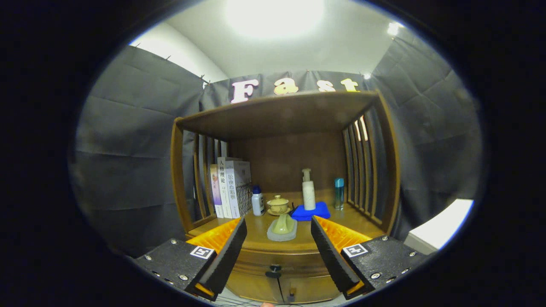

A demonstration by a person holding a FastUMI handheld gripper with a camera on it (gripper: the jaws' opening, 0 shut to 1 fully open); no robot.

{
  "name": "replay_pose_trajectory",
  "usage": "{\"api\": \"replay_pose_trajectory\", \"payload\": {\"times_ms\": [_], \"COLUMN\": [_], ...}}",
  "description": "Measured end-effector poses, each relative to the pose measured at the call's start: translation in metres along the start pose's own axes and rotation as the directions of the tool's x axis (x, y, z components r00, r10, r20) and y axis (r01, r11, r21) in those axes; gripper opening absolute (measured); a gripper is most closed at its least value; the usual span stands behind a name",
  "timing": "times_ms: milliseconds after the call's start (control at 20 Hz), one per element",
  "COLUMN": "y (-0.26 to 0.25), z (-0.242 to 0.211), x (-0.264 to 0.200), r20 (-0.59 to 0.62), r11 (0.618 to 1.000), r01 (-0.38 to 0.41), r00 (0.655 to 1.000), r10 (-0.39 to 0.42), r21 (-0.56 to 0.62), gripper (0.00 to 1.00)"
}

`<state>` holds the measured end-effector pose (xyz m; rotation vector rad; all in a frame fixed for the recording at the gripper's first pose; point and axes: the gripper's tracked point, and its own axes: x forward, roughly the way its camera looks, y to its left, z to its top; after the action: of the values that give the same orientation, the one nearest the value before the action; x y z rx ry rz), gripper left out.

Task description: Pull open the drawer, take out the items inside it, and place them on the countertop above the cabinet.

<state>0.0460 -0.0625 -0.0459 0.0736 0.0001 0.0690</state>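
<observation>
My gripper (278, 249) is spread wide, holding nothing. The closed drawer (275, 259) with its dark knob (275, 269) sits between my fingers, below the countertop (256, 232), where a soap dish (282, 227) lies near.

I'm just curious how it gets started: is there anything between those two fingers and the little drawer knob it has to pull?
Nothing visible blocks it. The gripper is open, and the dark drawer knob sits in the clear gap between its fingers, just ahead. The dish, cup and bottles stand higher, on the countertop.
</observation>
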Motion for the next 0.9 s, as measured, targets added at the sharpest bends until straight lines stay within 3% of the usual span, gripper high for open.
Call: {"api": "replay_pose_trajectory", "payload": {"times_ms": [300,450,550,700,900], "y": [0.01,0.016,0.029,0.022,0.011], "z": [0.057,0.065,0.063,0.057,0.057], "x": [-0.052,-0.06,-0.059,-0.058,-0.054], "r20": [-0.03,-0.013,-0.011,-0.02,0.01], "r11": [0.988,0.99,0.996,0.999,0.995], "r01": [0.06,0.074,0.026,0.026,0.04], "r00": [0.997,0.997,1.0,0.999,0.999], "r10": [-0.065,-0.076,-0.027,-0.027,-0.04], "r21": [-0.145,-0.118,-0.085,-0.046,-0.088], "gripper": [0.94,0.94,0.94,0.94,0.94]}}
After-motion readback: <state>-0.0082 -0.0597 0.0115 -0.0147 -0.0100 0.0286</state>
